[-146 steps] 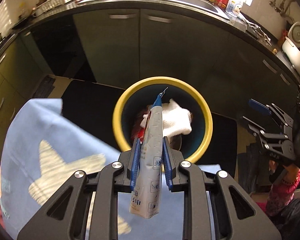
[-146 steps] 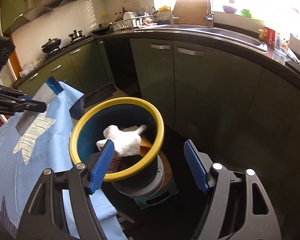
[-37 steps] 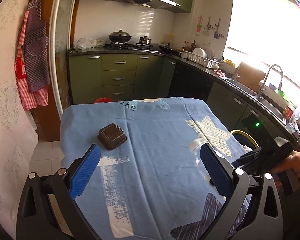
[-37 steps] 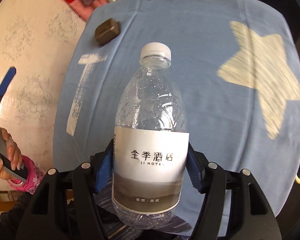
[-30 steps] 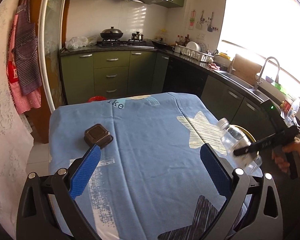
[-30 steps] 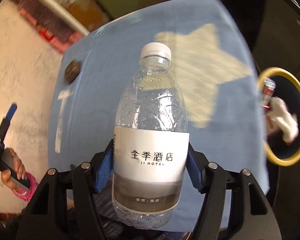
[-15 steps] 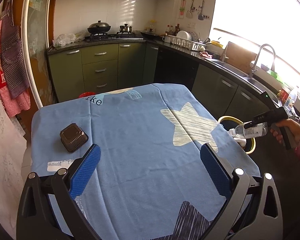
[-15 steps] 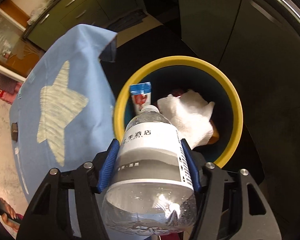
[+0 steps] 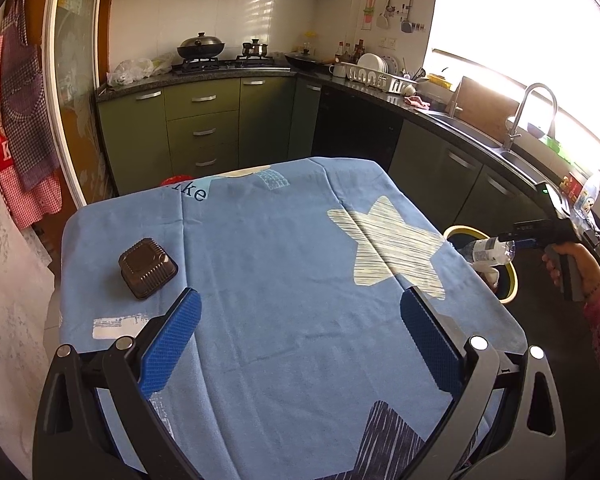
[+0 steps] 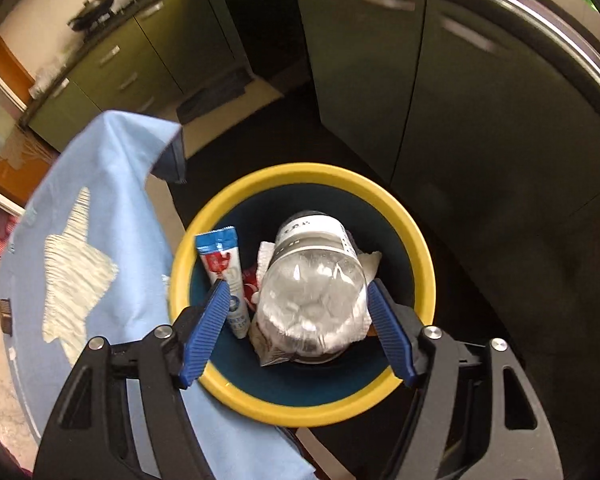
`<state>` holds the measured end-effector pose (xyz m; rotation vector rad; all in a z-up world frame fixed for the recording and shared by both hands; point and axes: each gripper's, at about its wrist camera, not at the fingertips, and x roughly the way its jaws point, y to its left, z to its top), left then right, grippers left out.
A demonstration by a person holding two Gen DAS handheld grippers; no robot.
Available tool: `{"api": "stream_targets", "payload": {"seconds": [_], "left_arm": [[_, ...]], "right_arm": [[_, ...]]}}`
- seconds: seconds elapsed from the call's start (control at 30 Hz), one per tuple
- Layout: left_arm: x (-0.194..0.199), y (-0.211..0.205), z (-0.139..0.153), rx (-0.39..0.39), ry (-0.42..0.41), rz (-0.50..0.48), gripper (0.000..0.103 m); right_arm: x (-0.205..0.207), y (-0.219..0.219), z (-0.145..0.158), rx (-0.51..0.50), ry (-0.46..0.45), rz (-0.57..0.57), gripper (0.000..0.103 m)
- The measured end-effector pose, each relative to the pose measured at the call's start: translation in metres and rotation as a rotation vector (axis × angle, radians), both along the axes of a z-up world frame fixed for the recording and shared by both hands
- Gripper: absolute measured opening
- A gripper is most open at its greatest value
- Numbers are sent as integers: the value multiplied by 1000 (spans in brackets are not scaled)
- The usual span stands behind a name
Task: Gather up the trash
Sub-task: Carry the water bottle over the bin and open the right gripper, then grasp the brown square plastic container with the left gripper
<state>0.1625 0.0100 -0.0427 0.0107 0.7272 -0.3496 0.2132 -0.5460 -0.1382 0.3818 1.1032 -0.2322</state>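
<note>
Yellow-rimmed bin [image 10: 416, 240] w/ trash inside: clear plastic bottle [image 10: 312, 300] neck-down, toothpaste tube [image 10: 224, 268], white cloth [image 10: 370, 260]. Right gripper [image 10: 296, 320] jaws spread over the bin, a gap showing between pads and bottle; bottle looks released, prob. dropping in. Left gripper [image 9: 300, 344] jaws wide apart, holding nothing, over blue tablecloth [image 9: 280, 260]. Left to do, by the look of it: brown ridged container [image 9: 148, 268] on cloth. Left view alone shows container clearly; right view alone shows bin contents

Clear glossy plastic bottle [image 10: 312, 292], matt cloth tablecloth [image 9: 284, 280], glossy plastic bin [image 10: 416, 240]
</note>
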Motion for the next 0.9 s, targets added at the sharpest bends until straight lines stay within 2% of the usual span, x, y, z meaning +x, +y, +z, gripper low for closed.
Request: {"api": "stream_targets", "payload": {"seconds": [0.17,0.3,0.57,0.73,0.83,0.9], "left_arm": [[9,8,-19,21,39,-18,98],[16,20,-33,48,66,-13,98],[36,59,-34,79,53,-1,98],[66,77,-37,77,92,-19,98],[97,96,-45,22,157,15,98],[114,103,-49,18,152,14,98]], "right_arm": [[-43,24,25,5,-136,35,73],[-75,55,32,43,-203,111,75],[-92,127,17,197,-213,272,75],[-100,160,20,187,-237,328,76],[-105,170,23,180,-252,345,78],[-105,172,22,176,-254,347,78]]}}
